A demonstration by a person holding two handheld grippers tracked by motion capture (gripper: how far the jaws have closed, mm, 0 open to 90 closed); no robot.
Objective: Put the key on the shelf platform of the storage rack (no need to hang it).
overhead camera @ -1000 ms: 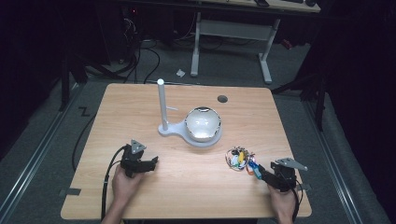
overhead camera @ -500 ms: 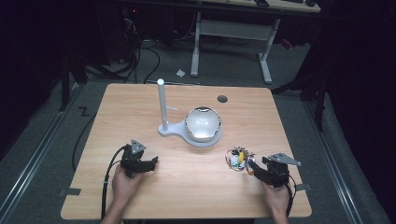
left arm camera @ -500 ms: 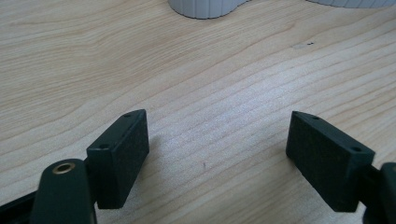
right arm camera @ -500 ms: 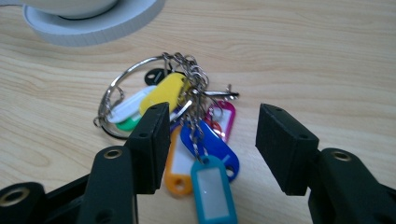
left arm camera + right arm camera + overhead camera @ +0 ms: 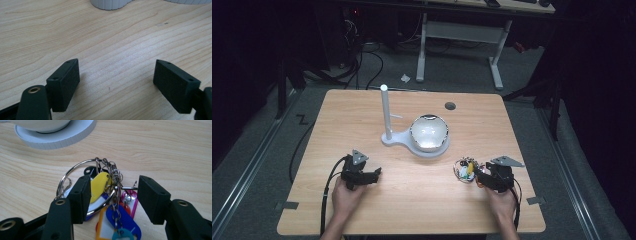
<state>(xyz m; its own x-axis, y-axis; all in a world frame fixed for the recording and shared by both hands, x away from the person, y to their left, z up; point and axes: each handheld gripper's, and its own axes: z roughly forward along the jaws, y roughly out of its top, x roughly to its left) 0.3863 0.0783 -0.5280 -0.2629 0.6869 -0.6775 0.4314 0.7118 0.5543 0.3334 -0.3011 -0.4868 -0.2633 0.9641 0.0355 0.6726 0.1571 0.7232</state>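
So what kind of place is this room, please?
Probably a lab or workshop used for recording handling tasks: a light wooden table stands on grey floor, dark cables trail behind it, and a white-legged workbench stands further back, with the surroundings kept dark.

A pale wooden tabletop (image 5: 362,115) with a straight, fine grain carries everything here, and a small dark round hole (image 5: 450,106) sits near its far edge. Toward the middle lies a white stand (image 5: 399,141), its flat base flush on the wood, with a slim upright post (image 5: 385,110) at one end and a shiny round bowl (image 5: 429,132) seated on the wider end. Nearer the right front lies a bunch of key tags (image 5: 464,169), coloured plastic labels strung on a metal ring and chain, spread flat on the wood.
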